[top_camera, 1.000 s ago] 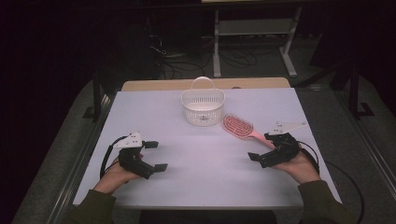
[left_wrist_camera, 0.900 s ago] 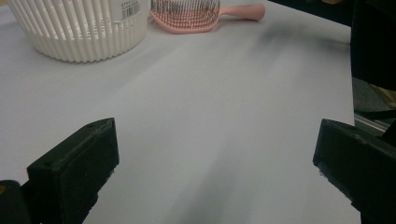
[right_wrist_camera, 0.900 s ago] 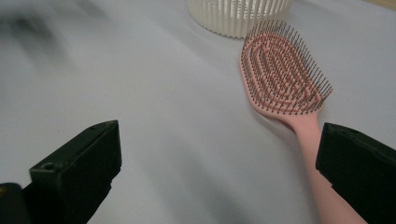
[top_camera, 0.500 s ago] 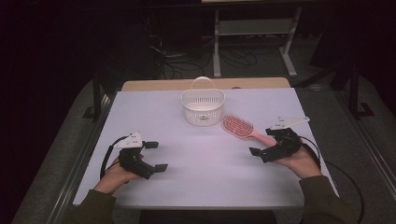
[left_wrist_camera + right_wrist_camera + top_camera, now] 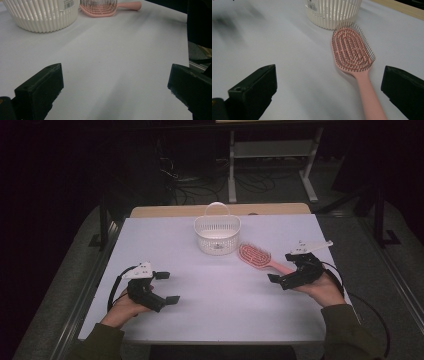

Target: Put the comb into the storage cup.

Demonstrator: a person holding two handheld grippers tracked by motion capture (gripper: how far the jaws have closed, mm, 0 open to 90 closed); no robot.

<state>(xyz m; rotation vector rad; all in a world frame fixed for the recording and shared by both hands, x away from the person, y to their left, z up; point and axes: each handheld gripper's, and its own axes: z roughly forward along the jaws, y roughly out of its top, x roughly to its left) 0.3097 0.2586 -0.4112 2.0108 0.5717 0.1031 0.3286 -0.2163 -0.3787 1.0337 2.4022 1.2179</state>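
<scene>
While we look down from the high view, we see a pale lavender-white rectangular tabletop (image 5: 220, 285) with a strip of light wood (image 5: 170, 211) showing along its far edge. Around it the room is dark: black floor, a tangle of cables (image 5: 192, 190) beyond the table, and a grey metal shelf frame (image 5: 272, 155) at the far right.

Near the far middle of the table stands a white slatted plastic basket with a loop handle (image 5: 217, 233). Just beside it on the right lies a pink plastic oval hairbrush (image 5: 256, 256), bristles up, its handle pointing toward the near right.

Our left gripper (image 5: 169, 287), black and held in a hand with a dark olive sleeve (image 5: 97, 347), rests at the near left of the table, well apart from basket and brush. Its jaws are spread wide with bare tabletop between them.

Our right gripper (image 5: 281, 268) sits at the right, near the brush handle. Its jaws are also spread wide and hold nothing. In the right gripper view the brush handle runs down between the two jaws, closer to the right one, touching neither.

In the left gripper view the basket and brush lie far off at the top.
</scene>
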